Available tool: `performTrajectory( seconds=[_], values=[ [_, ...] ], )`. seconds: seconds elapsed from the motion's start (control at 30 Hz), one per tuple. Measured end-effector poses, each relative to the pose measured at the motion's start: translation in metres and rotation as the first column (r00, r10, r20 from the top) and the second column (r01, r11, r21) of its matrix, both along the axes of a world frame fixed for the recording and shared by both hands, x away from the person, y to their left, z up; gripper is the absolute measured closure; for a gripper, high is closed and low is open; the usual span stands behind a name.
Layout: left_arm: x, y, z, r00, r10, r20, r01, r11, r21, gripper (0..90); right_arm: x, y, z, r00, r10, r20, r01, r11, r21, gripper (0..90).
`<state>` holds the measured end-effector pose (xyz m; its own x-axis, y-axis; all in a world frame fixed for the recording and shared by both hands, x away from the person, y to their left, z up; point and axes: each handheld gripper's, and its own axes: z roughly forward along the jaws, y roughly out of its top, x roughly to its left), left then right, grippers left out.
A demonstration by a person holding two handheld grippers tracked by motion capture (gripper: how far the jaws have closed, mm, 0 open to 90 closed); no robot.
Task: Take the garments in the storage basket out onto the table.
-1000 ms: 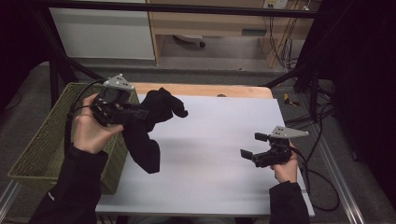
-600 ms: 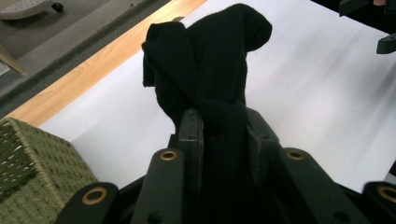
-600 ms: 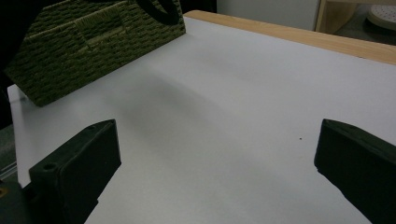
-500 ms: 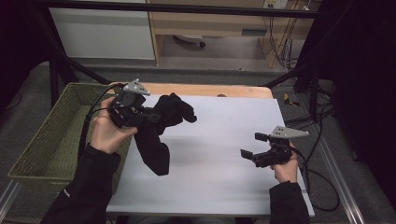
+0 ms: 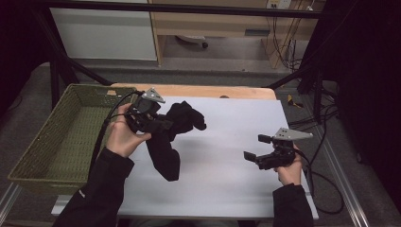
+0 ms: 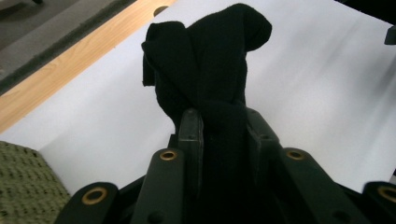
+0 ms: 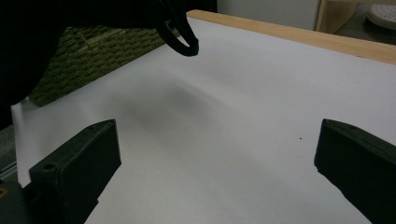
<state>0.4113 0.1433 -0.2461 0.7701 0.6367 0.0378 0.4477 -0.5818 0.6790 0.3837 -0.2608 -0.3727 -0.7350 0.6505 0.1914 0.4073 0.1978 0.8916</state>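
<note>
A green wicker basket [image 5: 52, 142] sits at the left edge of the table [image 5: 227, 179], whose top is covered by a white sheet [image 5: 222, 142], with a bare wood strip [image 5: 213, 91] along the far side. Beyond it stand a white cabinet [image 5: 104, 33] and a wooden shelf [image 5: 222, 23]; cables [image 5: 326, 142] lie on the floor at right

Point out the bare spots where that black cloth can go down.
Bare white table lies between the black cloth in the left gripper and the open right gripper. The green basket looks bare too. Its table-side edge is crowded.
</note>
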Motion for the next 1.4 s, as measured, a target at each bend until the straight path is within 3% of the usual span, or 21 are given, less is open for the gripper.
performTrajectory(
  seconds=[0.4, 1.4],
  values=[
    [0.009, -0.015, -0.025, 0.9995, -0.012, -0.03, 0.012, 0.9999, 0.005, 72.1, 0.0, 0.0, 0.0, 1.0, 0.0, 0.0, 0.0, 1.0, -0.001, 1.1],
    [0.011, -0.036, -0.087, 0.9933, -0.031, -0.112, 0.036, 0.9982, 0.047, 70.6, 0.0, 0.0, 0.0, 1.0, 0.001, 0.0, -0.001, 1.0, 0.001, 1.1]
  ],
)
